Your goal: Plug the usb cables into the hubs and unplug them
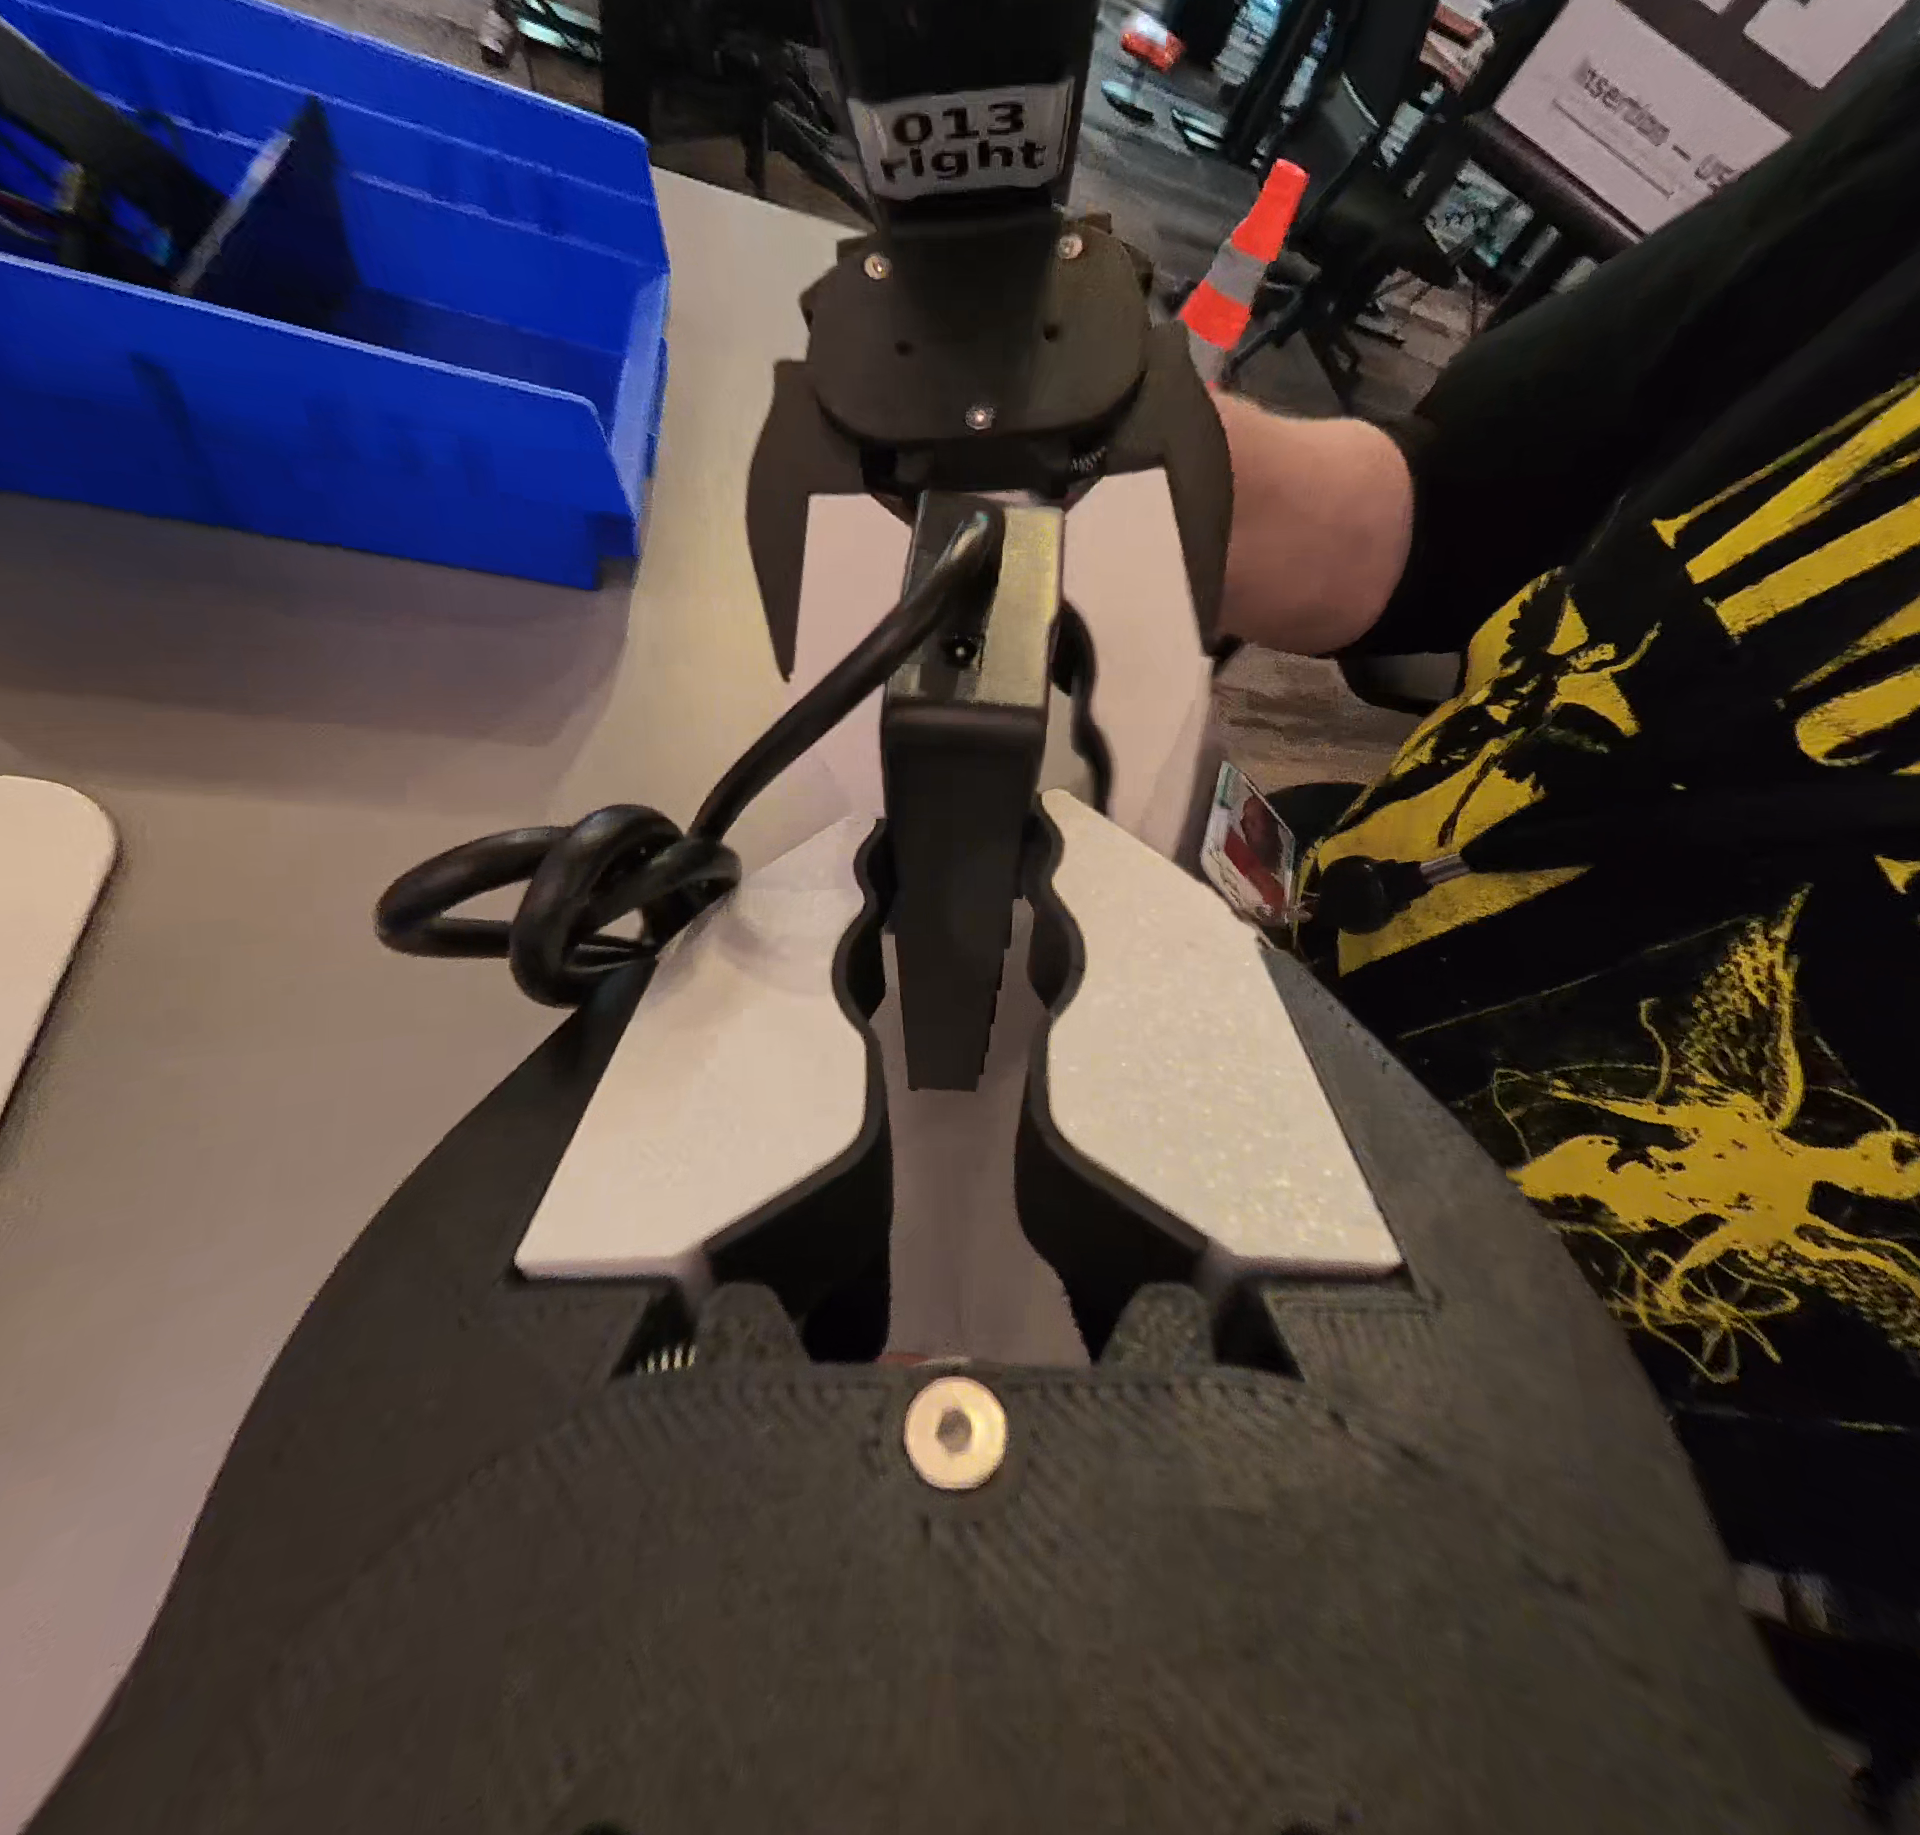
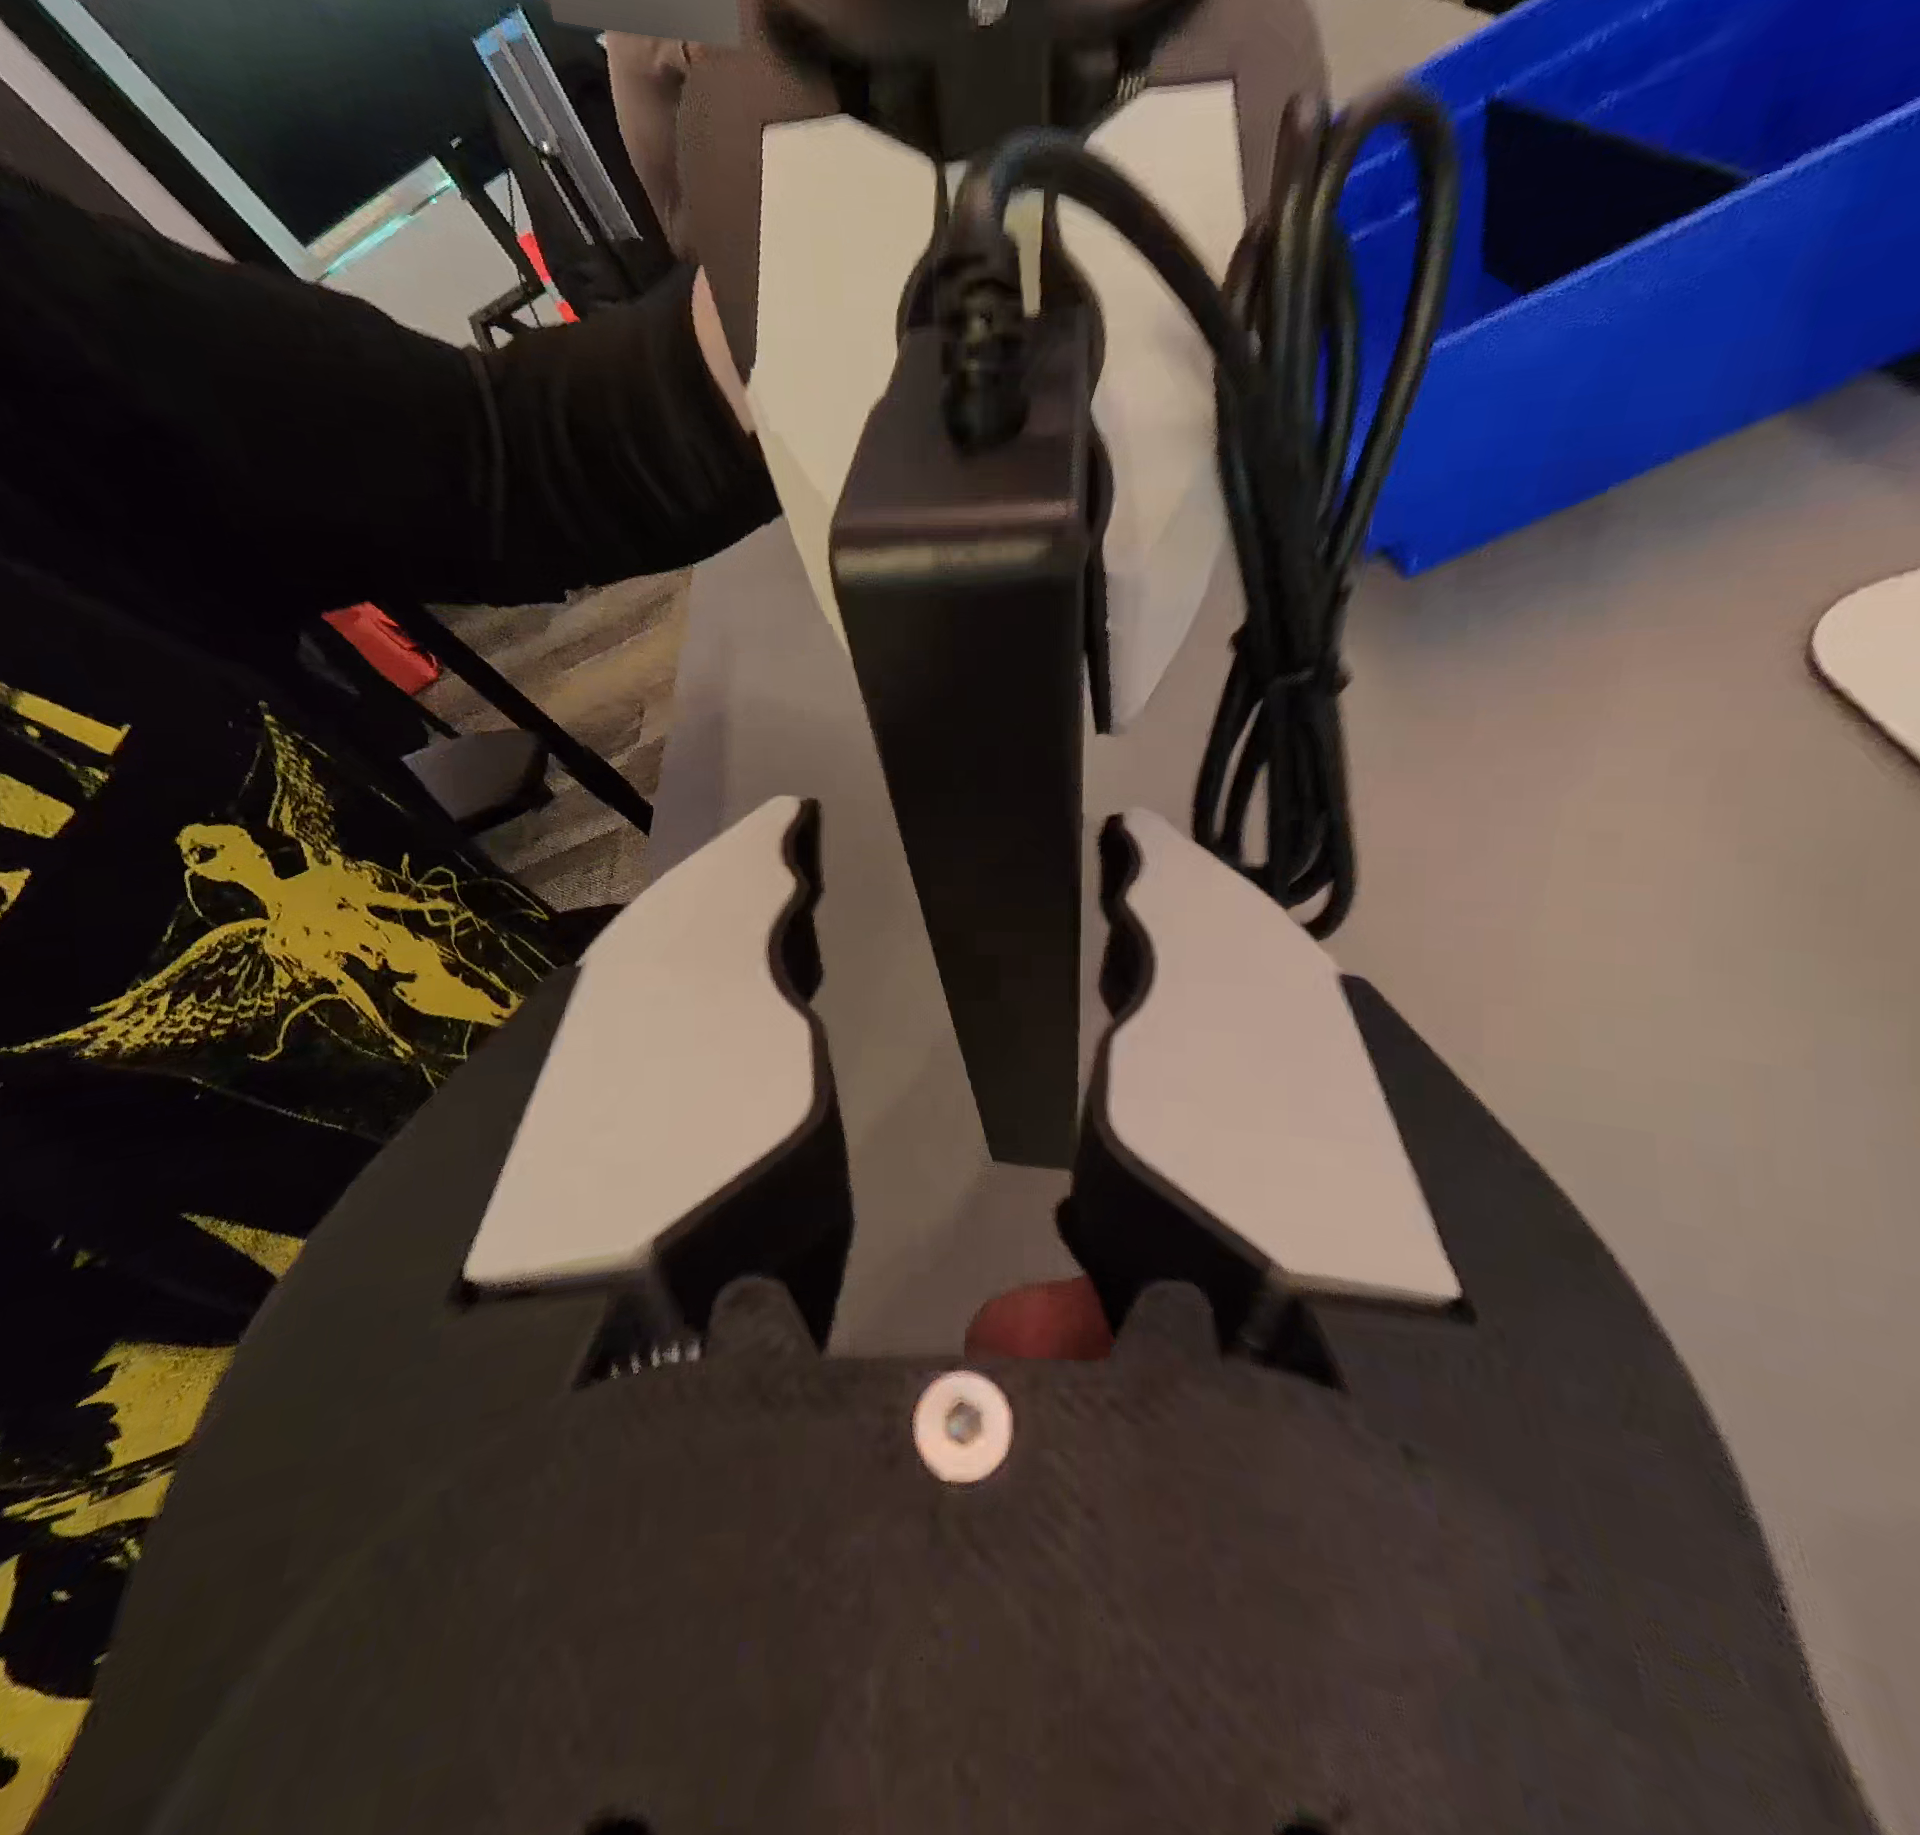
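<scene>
Blue bin [image 1: 312, 414] w/ black divider [image 1: 275, 216], contents unclear.

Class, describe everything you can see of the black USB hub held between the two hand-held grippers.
The USB hub is a slim, black, box-shaped bar that looks like matte plastic. It is held on edge above the grey table. The left hand-held gripper is clamped on one end. The right hand-held gripper straddles the other end with a gap on each side. A black cable leaves one narrow face beside a small round socket.
</scene>
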Tool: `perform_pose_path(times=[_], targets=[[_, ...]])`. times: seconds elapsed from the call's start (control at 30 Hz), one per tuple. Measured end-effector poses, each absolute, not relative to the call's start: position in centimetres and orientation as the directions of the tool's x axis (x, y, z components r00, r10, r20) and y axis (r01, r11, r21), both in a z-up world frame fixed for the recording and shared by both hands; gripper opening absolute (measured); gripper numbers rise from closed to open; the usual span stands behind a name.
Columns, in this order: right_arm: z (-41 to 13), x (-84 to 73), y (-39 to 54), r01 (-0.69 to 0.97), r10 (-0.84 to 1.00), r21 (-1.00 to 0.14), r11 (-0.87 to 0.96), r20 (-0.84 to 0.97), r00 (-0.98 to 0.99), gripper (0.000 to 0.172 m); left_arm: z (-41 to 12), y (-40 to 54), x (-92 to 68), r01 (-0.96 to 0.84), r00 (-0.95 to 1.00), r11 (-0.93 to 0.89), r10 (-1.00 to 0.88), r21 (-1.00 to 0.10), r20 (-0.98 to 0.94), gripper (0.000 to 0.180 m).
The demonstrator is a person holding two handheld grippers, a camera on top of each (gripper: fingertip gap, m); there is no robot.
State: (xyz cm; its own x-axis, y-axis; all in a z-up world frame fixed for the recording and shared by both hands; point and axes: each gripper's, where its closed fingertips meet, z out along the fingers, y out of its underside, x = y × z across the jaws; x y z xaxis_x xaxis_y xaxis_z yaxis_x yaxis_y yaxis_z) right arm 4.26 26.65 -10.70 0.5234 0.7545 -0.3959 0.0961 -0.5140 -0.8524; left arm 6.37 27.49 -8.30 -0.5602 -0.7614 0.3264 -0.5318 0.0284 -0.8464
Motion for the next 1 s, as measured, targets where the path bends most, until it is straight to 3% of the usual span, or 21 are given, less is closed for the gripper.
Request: perform_pose_path(times=[0.07, 0.1, 0.2, 0.27, 0.3, 0.47, 0.6, 0.67, 0.83, 0.93, 1.0], targets=[[-11.0, 4.2, 26.4, 0.097, 0.748, -0.856, -0.508, -0.383, 0.542, 0.028, -8.5, 26.7, 6.2, -0.581, -0.591, 0.02, -0.697, -0.814, 0.405, 0.023], [-11.2, 4.0, 26.4, 0.097, 0.747, -0.86, -0.501, -0.373, 0.55, 0.026, -8.4, 26.7, 6.4, -0.583, -0.599, 0.019, -0.685, -0.812, 0.415, 0.023], [-11.0, 4.7, 27.0, 0.007, 0.691, -0.859, -0.512, -0.407, 0.597, 0.024, -7.6, 27.7, 7.4, -0.554, -0.582, -0.016, -0.708, -0.833, 0.401, 0.029], [-10.7, 5.6, 27.4, -0.084, 0.653, -0.859, -0.505, -0.445, 0.613, 0.024, -6.1, 28.8, 7.6, -0.517, -0.549, -0.095, -0.725, -0.851, 0.415, 0.061], [-10.4, 6.2, 27.6, -0.135, 0.637, -0.859, -0.493, -0.462, 0.617, 0.024, -5.5, 29.6, 7.4, -0.488, -0.531, -0.127, -0.742, -0.864, 0.409, 0.066], [-7.6, 7.7, 27.4, -0.384, 0.652, -0.821, -0.422, -0.569, 0.501, 0.024, -7.1, 28.9, 5.3, -0.476, -0.488, -0.268, -0.712, -0.838, 0.505, 0.072], [-7.8, 6.5, 27.3, -0.418, 0.665, -0.805, -0.422, -0.588, 0.461, 0.024, -10.3, 24.6, 4.7, -0.526, -0.523, -0.314, -0.613, -0.79, 0.592, 0.051], [-7.7, 5.6, 27.0, -0.437, 0.68, -0.793, -0.424, -0.598, 0.424, 0.025, -10.9, 24.2, 4.7, -0.504, -0.527, -0.378, -0.577, -0.776, 0.624, 0.024], [-6.7, 4.4, 26.1, -0.426, 0.731, -0.801, -0.421, -0.578, 0.363, 0.029, -9.7, 23.2, 3.7, -0.414, -0.62, -0.52, -0.441, -0.747, 0.65, 0.023], [-5.5, 4.0, 25.3, -0.462, 0.786, -0.763, -0.453, -0.586, 0.197, 0.053, -9.2, 22.3, 2.8, -0.4, -0.697, -0.544, -0.342, -0.738, 0.63, 0.024], [-5.1, 3.6, 24.8, -0.462, 0.827, -0.761, -0.456, -0.554, 0.096, 0.056, -8.9, 21.6, 2.0, -0.414, -0.755, -0.574, -0.218, -0.707, 0.619, 0.024]])
